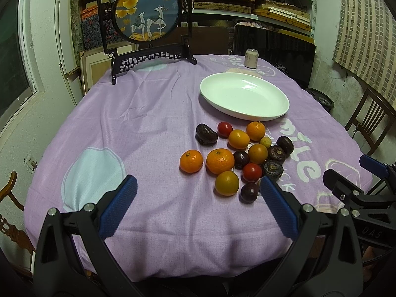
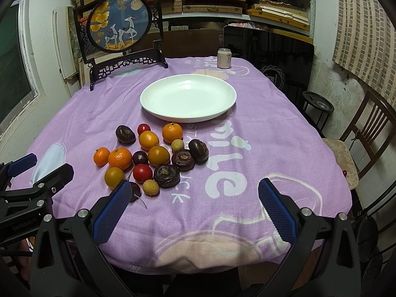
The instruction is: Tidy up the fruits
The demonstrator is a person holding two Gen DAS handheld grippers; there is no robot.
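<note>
Fruits (image 2: 153, 158) lie clustered just before the plate (image 2: 188, 96), and we hold both tongs (image 1: 198, 198) (image 2: 195, 198) wide, empty.

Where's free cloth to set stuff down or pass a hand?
Free: the left stretch of the purple cloth, between the deer screen and the fruit pile; the near-right cloth beside the pile in the right wrist view; the white plate, which holds nothing. Crowded: the pile itself and the narrow gap between it and the plate.
</note>
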